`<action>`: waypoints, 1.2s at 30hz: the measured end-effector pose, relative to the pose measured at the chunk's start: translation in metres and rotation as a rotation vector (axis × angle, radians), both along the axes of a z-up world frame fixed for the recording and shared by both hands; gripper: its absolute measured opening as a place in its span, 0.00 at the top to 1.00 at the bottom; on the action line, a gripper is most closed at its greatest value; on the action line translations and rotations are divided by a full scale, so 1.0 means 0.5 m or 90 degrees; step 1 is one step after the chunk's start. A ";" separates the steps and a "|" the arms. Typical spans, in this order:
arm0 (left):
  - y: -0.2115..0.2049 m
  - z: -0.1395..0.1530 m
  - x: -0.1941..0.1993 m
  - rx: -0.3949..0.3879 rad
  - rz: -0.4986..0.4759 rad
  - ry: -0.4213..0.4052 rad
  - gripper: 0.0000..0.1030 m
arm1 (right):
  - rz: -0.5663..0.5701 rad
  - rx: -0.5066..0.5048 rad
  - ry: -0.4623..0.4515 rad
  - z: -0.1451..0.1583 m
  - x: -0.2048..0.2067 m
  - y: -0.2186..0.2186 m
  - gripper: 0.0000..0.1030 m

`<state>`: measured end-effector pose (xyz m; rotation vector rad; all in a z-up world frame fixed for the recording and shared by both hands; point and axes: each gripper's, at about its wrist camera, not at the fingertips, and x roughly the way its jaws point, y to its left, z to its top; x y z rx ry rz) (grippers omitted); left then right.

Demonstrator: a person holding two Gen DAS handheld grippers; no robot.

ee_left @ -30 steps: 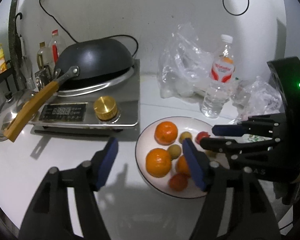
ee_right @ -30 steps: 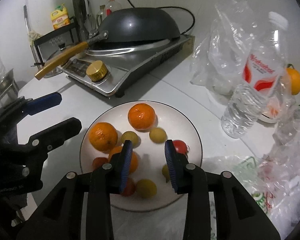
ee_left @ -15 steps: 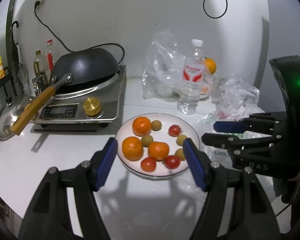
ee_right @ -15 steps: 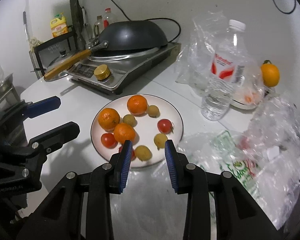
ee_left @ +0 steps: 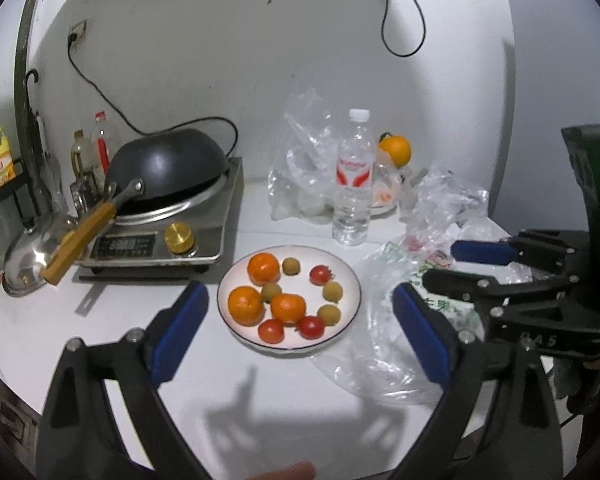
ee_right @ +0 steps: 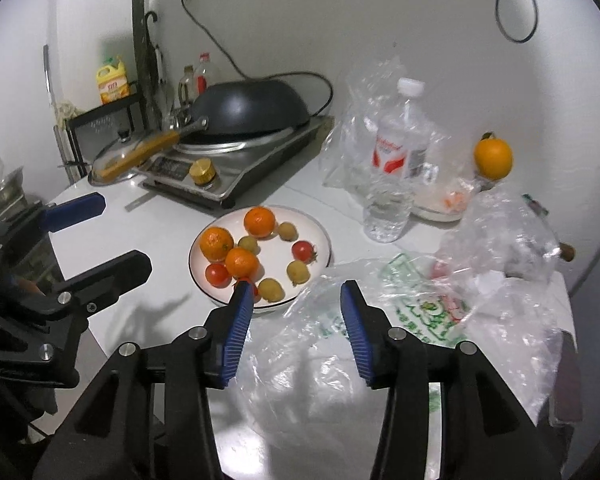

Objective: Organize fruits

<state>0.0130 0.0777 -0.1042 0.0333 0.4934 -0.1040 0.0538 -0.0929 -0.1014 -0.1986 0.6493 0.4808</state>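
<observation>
1. The fruit sits together on a white plate (ee_left: 350, 276) on the white counter: three mandarins (ee_left: 263, 267), three cherry tomatoes (ee_left: 321, 274), and four small yellow-green round fruits (ee_left: 332, 291) that I take for longans, though the view is too coarse to be sure.
2. The left gripper (ee_left: 300, 332) hangs above the near edge of the counter with its blue pads spread wide and nothing between them. In the left wrist view the plate lies straight ahead at 12 o'clock, framed between the two fingers and well apart from their tips.
3. The right gripper (ee_right: 297, 322) is also parted, less widely, and empty. In its own view the plate lies at about 11 o'clock; its left fingertip (ee_right: 242, 300) overlaps the plate's near rim, while a crumpled clear plastic bag (ee_right: 340, 360) lies directly under the gap.
4. The round fruit gives no long axis to line up with, so either jaw angle should serve.
5. Judging by this layout, the left gripper is squarer to the plate, while the right one looks nearer to its rim and to the bags.
6. One more orange (ee_right: 493, 158) sits apart at the back, at about 2 o'clock from the plate, behind a water bottle (ee_right: 396, 168); the right side is nearer to it.
</observation>
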 end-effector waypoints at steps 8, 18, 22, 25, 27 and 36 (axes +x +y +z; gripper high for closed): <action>-0.035 0.075 -0.039 0.040 0.011 -0.075 0.08 | -0.037 0.027 -0.060 0.076 -0.042 -0.045 0.38; -0.041 0.187 -0.045 0.037 0.040 -0.145 0.01 | -0.078 0.060 -0.171 0.193 -0.079 -0.090 0.23; -0.042 0.222 -0.046 0.037 0.046 -0.169 0.01 | -0.085 0.069 -0.206 0.235 -0.087 -0.104 0.23; -0.049 0.245 -0.047 0.038 0.049 -0.183 0.01 | -0.091 0.070 -0.227 0.260 -0.087 -0.111 0.23; -0.055 0.258 -0.049 0.044 0.048 -0.190 0.01 | -0.093 0.071 -0.239 0.273 -0.087 -0.116 0.23; -0.082 0.277 -0.051 0.048 0.040 -0.194 0.01 | -0.092 0.077 -0.245 0.286 -0.069 -0.124 0.23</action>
